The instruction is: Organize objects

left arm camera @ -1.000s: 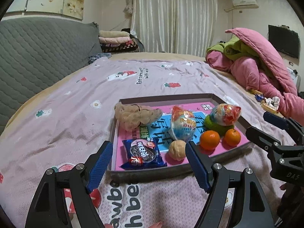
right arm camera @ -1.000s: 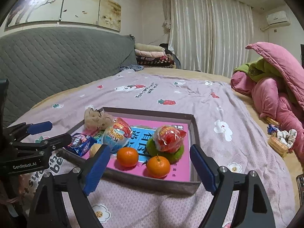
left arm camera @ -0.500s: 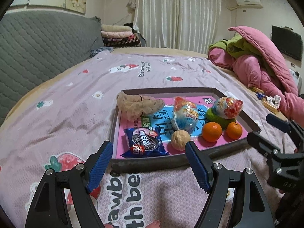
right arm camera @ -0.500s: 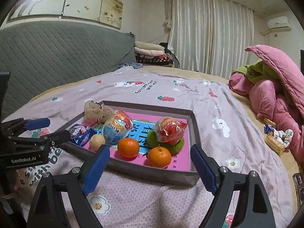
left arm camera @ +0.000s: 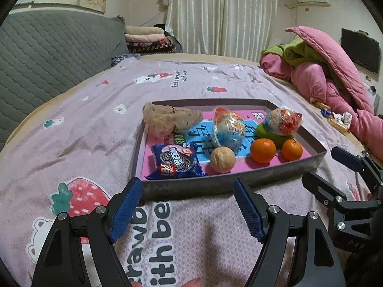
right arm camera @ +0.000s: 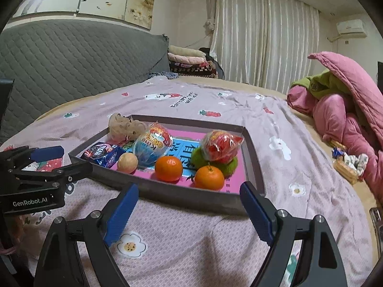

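A shallow grey tray (left arm camera: 186,187) (right arm camera: 182,195) with a pink floor lies on the bed. It holds a blue cookie pack (left arm camera: 176,161) (right arm camera: 101,154), a walnut (left arm camera: 222,160) (right arm camera: 127,162), two oranges (left arm camera: 262,150) (right arm camera: 168,168), two wrapped toy eggs (left arm camera: 228,130) (right arm camera: 153,143), a green scrunchie (left arm camera: 277,138) (right arm camera: 215,163) and a beige scrunchie (left arm camera: 167,118) (right arm camera: 124,126). My left gripper (left arm camera: 188,205) is open and empty just before the tray's near wall. My right gripper (right arm camera: 190,209) is open and empty before the tray's near right corner.
Pink and green quilts (left arm camera: 330,76) (right arm camera: 347,105) are piled at the right. Small wrapped snacks (left arm camera: 337,119) (right arm camera: 347,162) lie beside them. A grey quilted headboard (left arm camera: 47,55) runs along the left, folded blankets (left arm camera: 146,39) at the back.
Both grippers have tilted and backed off slightly, so the tray sits a little farther ahead of the fingertips. Both stay open and empty; the objects have not moved.
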A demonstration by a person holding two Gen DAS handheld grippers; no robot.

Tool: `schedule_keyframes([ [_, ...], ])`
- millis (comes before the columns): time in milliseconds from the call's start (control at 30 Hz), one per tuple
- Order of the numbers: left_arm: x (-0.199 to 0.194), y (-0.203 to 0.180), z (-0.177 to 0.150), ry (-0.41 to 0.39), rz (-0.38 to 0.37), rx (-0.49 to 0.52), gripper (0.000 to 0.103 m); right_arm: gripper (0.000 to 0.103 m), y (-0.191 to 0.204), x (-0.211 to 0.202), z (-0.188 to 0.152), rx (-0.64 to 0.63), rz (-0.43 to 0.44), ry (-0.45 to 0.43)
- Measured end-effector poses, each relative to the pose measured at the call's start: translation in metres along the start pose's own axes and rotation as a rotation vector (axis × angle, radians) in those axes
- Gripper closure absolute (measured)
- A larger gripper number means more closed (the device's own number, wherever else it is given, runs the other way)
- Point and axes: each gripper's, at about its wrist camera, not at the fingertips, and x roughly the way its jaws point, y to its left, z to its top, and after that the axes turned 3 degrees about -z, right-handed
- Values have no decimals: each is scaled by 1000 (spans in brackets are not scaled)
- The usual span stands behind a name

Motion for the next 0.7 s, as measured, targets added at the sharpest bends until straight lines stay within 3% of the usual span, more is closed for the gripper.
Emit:
schedule_keyframes([
  [700,4,3,-14,45,-2,-10,23,17,-1,0,-20,32,-22,36],
])
